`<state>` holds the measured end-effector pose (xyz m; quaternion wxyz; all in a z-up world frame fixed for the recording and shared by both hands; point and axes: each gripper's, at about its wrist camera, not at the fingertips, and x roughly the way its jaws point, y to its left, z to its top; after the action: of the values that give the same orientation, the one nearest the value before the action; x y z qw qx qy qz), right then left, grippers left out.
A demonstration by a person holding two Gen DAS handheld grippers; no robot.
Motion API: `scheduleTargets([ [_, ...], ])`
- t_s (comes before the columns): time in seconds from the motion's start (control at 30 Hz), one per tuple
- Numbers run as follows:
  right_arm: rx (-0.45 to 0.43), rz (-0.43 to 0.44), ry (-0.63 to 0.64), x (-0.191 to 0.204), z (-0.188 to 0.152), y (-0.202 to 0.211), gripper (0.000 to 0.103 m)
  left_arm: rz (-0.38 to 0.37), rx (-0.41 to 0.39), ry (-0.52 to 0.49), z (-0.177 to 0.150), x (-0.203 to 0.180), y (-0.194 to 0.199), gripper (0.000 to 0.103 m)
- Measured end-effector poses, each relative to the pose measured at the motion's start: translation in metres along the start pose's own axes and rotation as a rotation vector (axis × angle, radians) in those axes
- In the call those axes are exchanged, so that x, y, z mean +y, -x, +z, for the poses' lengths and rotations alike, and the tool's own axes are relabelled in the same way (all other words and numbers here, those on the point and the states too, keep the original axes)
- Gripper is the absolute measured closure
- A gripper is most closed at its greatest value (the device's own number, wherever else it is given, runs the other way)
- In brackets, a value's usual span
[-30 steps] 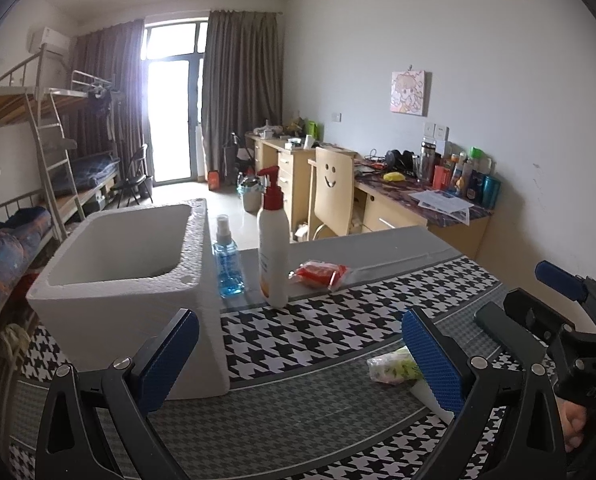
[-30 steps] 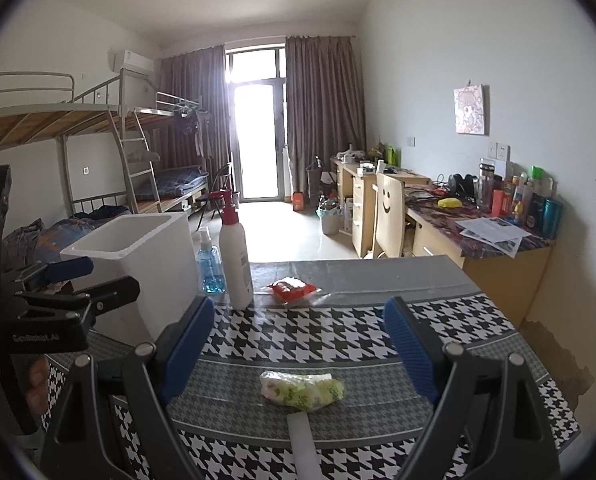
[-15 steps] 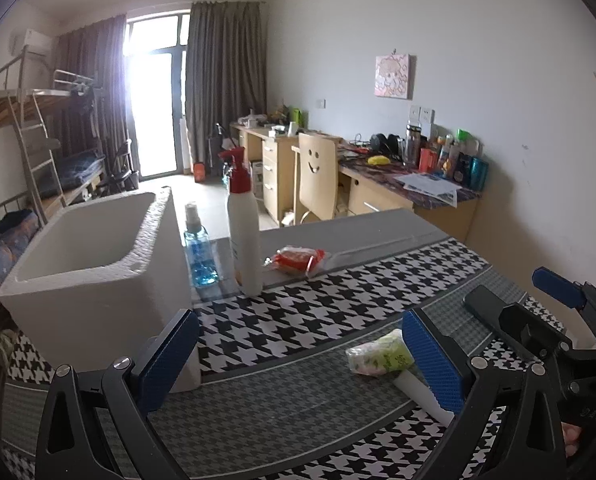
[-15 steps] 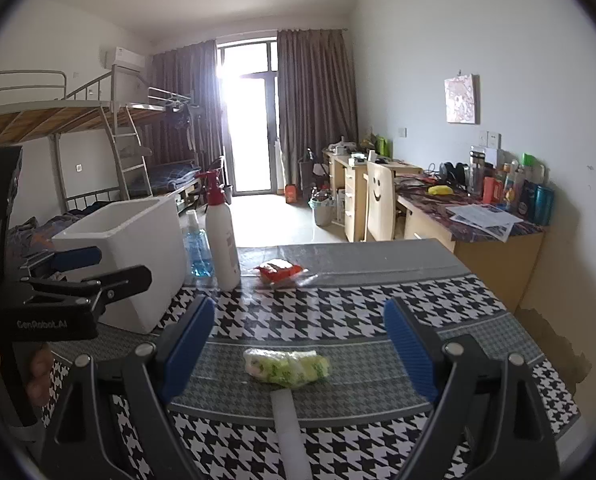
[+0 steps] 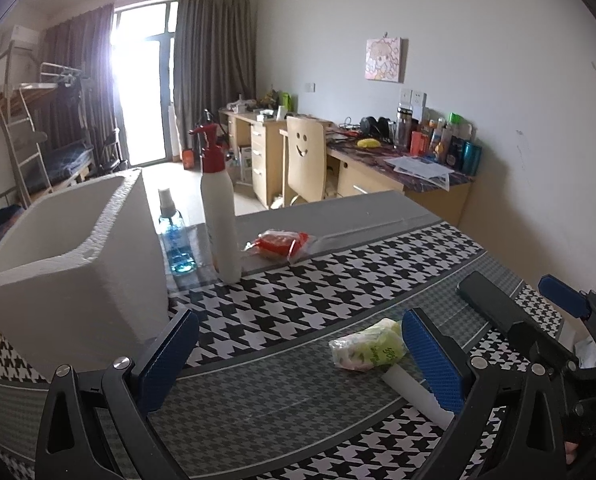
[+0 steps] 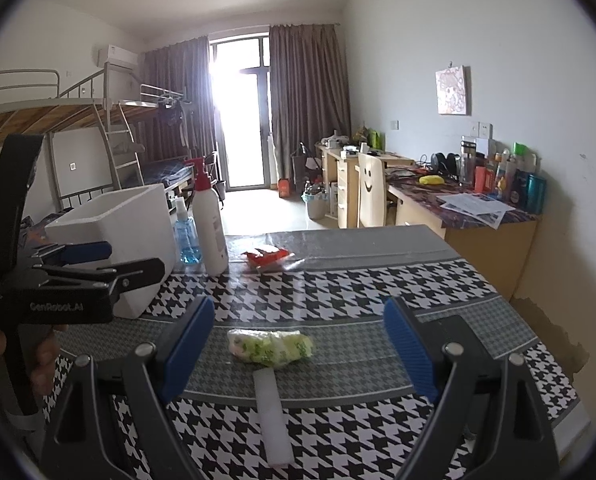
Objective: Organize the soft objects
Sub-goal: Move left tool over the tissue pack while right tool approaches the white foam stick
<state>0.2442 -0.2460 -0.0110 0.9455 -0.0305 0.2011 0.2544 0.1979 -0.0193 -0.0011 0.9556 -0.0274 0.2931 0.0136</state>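
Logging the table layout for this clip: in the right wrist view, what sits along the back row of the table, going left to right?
White foam box → blue spray bottle → white pump bottle → red packet.

On the table (image 6: 477, 280), the box (image 6: 130, 232) stands at the far left. Just right of it stand the spray bottle (image 6: 186, 236) and the pump bottle (image 6: 210, 224), then the packet (image 6: 266, 258). The pouch (image 6: 270, 346) lies nearer, touching the strip (image 6: 272, 416).

Lotion bottle (image 5: 219, 216) (beside spray bottle (image 5: 174, 240))
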Motion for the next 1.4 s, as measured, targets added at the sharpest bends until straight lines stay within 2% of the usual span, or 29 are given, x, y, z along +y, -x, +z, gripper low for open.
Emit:
scheduleTargets([
  [1.0,0.071,-0.008,-0.001,-0.014,-0.030,0.000,0.013,-0.053,0.093,0.003,-0.011,-0.015,-0.045,0.001],
  [1.4,0.111,0.005,-0.003,-0.015,-0.042,-0.004,0.013,-0.102,0.147,-0.018,-0.020,-0.025,-0.061,0.001],
])
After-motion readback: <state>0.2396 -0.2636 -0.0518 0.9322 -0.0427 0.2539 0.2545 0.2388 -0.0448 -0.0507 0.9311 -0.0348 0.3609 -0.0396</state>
